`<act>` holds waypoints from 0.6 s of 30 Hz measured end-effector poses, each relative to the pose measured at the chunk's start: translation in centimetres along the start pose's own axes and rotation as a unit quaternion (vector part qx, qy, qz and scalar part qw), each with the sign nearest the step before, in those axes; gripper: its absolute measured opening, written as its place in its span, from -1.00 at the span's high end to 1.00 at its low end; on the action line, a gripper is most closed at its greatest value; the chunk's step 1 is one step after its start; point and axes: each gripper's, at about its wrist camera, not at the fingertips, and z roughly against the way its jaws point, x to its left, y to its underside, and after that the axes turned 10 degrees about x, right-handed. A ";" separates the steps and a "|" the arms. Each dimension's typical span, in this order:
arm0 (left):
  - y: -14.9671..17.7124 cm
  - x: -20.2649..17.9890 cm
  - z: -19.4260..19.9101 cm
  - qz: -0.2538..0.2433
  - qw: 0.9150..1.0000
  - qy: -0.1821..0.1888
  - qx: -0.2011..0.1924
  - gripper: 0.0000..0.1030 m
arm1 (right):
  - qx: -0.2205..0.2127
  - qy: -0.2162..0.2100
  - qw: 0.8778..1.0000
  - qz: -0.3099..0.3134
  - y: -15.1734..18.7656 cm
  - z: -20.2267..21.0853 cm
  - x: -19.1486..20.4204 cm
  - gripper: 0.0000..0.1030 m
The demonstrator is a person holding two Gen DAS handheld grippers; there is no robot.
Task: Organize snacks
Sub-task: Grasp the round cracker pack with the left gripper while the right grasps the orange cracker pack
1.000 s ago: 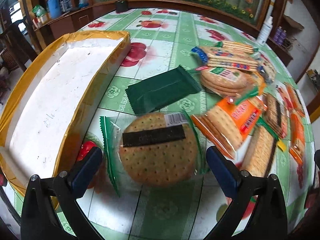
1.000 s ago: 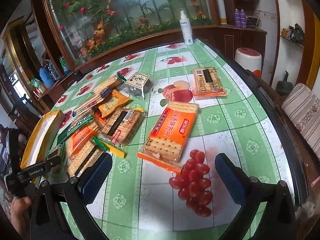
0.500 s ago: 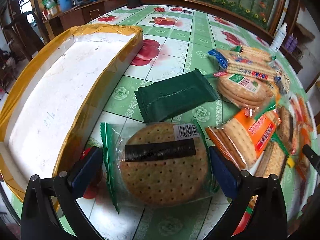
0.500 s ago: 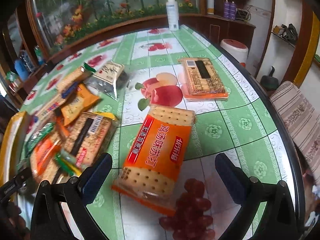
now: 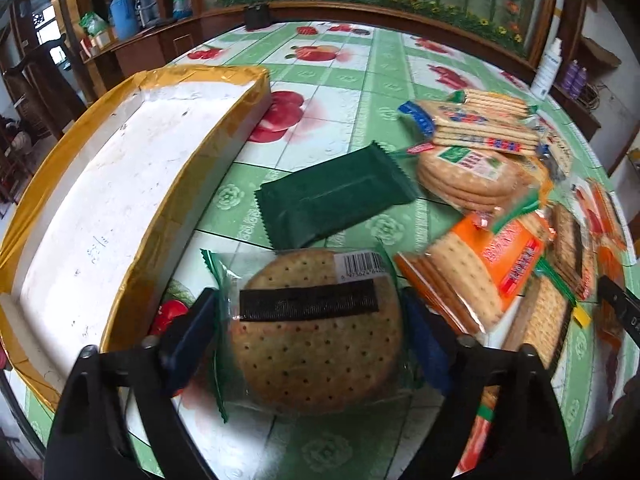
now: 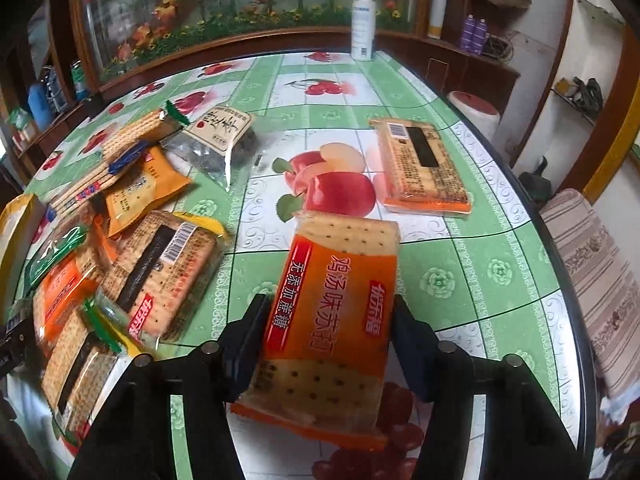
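A round cracker pack [image 5: 316, 340] in clear wrap with a black strip lies on the fruit-print tablecloth. My left gripper [image 5: 308, 320] straddles it. Its jaws are closing, and both blue pads touch the pack's sides. To its left stands a white box with yellow-taped rims [image 5: 200, 76]. In the right wrist view an orange soda-cracker pack [image 6: 336, 304] lies lengthwise between the fingers of my right gripper [image 6: 330, 332]. Those jaws are closing too, and their pads press on the pack's long edges.
A dark green packet [image 5: 336, 200] lies just beyond the round pack, and a heap of cracker packs [image 5: 476, 160] spreads to the right. A second orange pack [image 6: 420, 168], a brown barcoded pack [image 6: 160, 276] and a spray bottle [image 6: 363, 24] are also there. The table's dark rim [image 6: 568, 280] curves along the right.
Both pairs of jaws have closed in from wide open onto their packs. The right gripper came forward and down over the orange pack. The left gripper stayed put.
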 end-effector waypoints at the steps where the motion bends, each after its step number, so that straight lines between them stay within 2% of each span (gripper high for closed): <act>1: 0.1 0.0 0.2 -0.003 1.000 0.006 -0.004 -0.53 | -0.003 -0.007 1.000 0.001 0.2 0.1 -0.2 -0.16; 5: 0.8 0.5 0.9 -0.007 0.999 0.041 -0.010 -0.51 | -0.013 -0.034 0.999 -0.008 1.1 1.0 -1.2 -0.13; 8: 1.2 0.6 1.6 -0.009 0.998 0.052 -0.016 -0.50 | -0.019 -0.049 0.999 -0.014 1.6 1.9 -1.9 -0.10; 11: 1.6 0.8 2.6 -0.013 0.998 0.055 -0.028 -0.50 | -0.029 -0.059 0.998 -0.016 1.9 3.1 -2.3 -0.07; 18: 1.8 1.3 5.1 -0.015 0.997 0.052 -0.059 -0.50 | -0.044 -0.113 0.993 -0.016 2.7 5.4 -1.9 -0.07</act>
